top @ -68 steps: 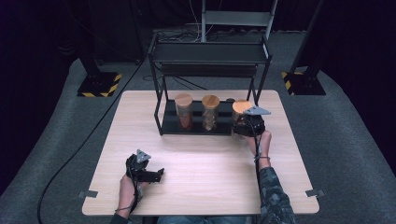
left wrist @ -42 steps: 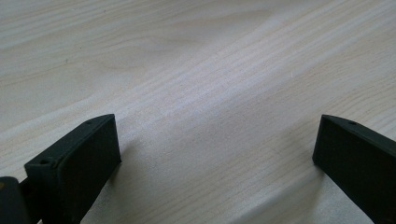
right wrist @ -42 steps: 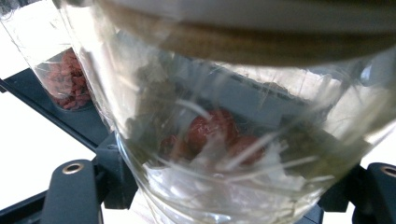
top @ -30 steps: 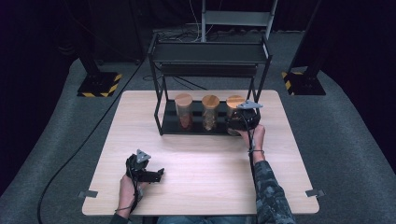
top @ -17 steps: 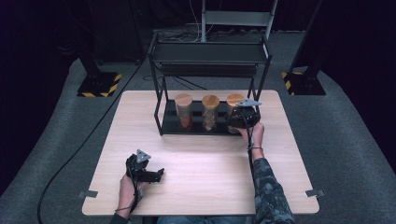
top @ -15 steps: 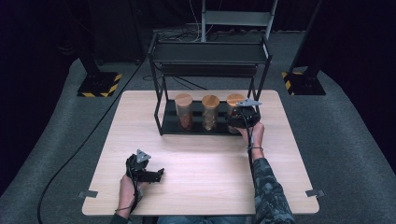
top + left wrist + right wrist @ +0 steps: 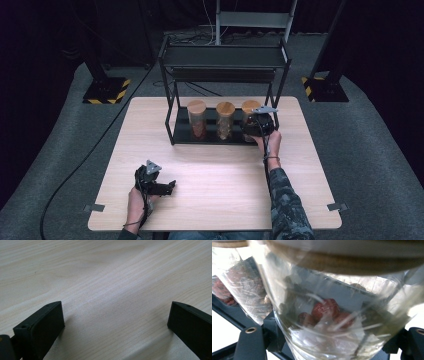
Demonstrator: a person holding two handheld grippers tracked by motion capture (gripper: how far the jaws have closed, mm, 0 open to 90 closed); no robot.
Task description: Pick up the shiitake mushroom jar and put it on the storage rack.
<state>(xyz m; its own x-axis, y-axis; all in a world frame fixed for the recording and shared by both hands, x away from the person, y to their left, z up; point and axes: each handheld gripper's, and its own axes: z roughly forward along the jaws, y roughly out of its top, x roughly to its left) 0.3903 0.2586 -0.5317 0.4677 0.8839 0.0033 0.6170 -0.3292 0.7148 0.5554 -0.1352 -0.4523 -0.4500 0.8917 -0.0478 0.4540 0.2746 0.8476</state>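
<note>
Glass jar (image 7: 337,315) with red fruit inside and a wooden lid sits at the right end of the black rack's (image 7: 172,95) lower shelf, beside two other jars (image 7: 210,120). My right gripper (image 7: 252,125) is clamped on it, a jaw pressing each side of the glass. Left gripper (image 7: 167,186) rests low over the table (image 7: 225,170) at the near left, jaws wide apart, nothing between them.

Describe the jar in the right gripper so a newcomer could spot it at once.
A black rack stands at the table's far edge, with three wood-lidded glass jars on its bottom shelf. It is the rightmost jar, holding a few red fruits, with the right gripper closed on it.
</note>
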